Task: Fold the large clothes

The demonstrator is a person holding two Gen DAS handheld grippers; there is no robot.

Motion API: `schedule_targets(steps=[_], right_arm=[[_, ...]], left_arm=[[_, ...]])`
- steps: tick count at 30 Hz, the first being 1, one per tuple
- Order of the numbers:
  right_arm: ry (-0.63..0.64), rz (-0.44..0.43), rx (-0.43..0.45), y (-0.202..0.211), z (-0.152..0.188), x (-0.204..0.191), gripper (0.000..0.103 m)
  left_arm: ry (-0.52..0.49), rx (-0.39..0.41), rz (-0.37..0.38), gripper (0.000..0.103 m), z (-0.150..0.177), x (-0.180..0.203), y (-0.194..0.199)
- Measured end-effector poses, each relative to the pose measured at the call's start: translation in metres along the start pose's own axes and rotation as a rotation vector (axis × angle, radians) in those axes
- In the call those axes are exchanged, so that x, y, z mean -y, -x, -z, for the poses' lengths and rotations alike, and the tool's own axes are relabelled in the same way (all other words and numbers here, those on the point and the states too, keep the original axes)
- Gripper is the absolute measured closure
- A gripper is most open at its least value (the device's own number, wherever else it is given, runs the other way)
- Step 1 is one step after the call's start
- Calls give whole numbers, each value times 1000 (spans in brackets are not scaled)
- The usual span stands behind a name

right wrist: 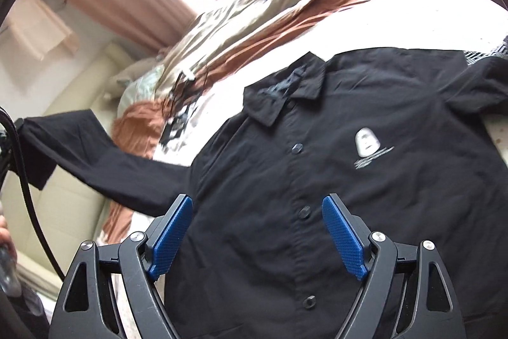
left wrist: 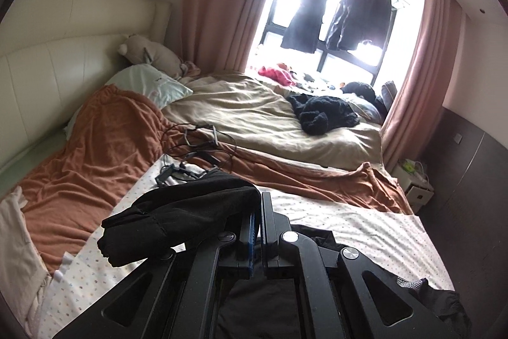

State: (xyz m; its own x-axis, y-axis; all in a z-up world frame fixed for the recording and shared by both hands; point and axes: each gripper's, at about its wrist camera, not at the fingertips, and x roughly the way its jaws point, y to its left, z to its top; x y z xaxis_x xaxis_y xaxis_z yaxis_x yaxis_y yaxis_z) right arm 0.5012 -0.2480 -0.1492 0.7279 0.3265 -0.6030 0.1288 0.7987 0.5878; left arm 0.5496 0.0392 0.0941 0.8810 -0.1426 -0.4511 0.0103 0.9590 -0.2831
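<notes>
The black shirt lies flat on the bed, buttons up. The left gripper is clamped on its sleeve, lifted out toward 9 o'clock. The right gripper hangs over the shirt front, its fingers apart, holding nothing.

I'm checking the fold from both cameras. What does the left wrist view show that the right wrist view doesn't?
Only the left wrist view: the left gripper shut on the black sleeve, dark clothes hanging at the window.
Only the right wrist view: the open right gripper above the black shirt, its collar, buttons, white chest logo.
Both: orange blanket, beige duvet.
</notes>
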Motion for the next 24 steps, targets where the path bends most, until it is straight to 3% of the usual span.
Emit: schedule_targets(steps=[11, 15, 18, 20, 23, 24], right_arm=[[-208, 20, 14, 13, -24, 72, 19], [-279, 42, 29, 19, -29, 95, 19], [-323, 55, 34, 22, -30, 110, 19], [-340, 58, 36, 23, -31, 116, 19], [-354, 56, 39, 25, -32, 119, 19], [-355, 57, 40, 26, -32, 120, 19]], left_arm=[[-77, -109, 129, 101, 43, 85, -59], [-84, -184, 170, 100, 68, 111, -88], [-93, -287, 208, 100, 91, 131, -114], [-83, -391, 247, 92, 113, 140, -134], [-21, -517, 318, 43, 151, 140, -152], [-16, -547, 341, 39, 162, 138, -153]])
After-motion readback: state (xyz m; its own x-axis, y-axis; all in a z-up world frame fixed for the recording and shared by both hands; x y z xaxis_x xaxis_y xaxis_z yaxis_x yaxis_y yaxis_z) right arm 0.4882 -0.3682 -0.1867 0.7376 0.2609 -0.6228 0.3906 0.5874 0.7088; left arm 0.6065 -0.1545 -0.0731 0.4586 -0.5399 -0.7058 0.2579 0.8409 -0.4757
